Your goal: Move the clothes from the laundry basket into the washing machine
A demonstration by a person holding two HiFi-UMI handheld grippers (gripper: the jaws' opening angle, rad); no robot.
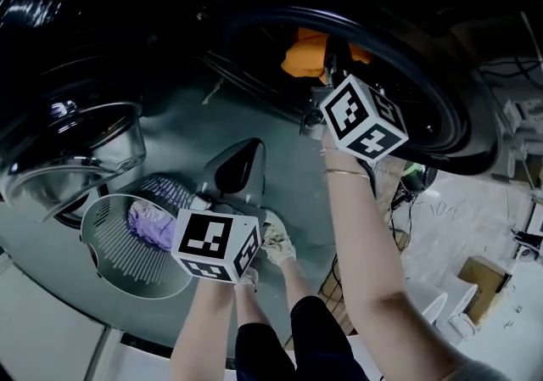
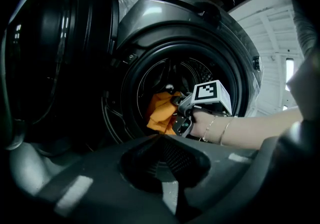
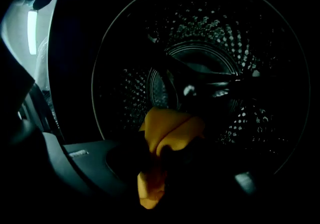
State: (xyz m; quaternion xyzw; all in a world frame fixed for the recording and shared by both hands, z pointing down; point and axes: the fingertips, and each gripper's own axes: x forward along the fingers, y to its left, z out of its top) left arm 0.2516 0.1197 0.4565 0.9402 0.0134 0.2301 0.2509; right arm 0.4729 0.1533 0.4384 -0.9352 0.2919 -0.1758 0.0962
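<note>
An orange cloth (image 1: 307,52) hangs at the mouth of the washing machine drum (image 3: 225,33). My right gripper (image 1: 327,74) is shut on it, with the cloth (image 3: 167,133) bunched between its dark jaws (image 3: 165,163). The left gripper view shows the same grip, the right gripper (image 2: 181,113) holding the cloth (image 2: 159,112) just inside the round opening (image 2: 131,68). My left gripper (image 1: 240,159) hovers lower, between machine and basket, with its jaws together and nothing in them (image 2: 162,140). A purple garment (image 1: 151,225) lies in the round slatted laundry basket (image 1: 97,235) at lower left.
The machine's door (image 1: 76,150) stands swung open at the left, above the basket. The person's legs and a light shoe (image 1: 276,239) are just below the left gripper. A cardboard box (image 1: 479,282) and cables lie on the floor at right.
</note>
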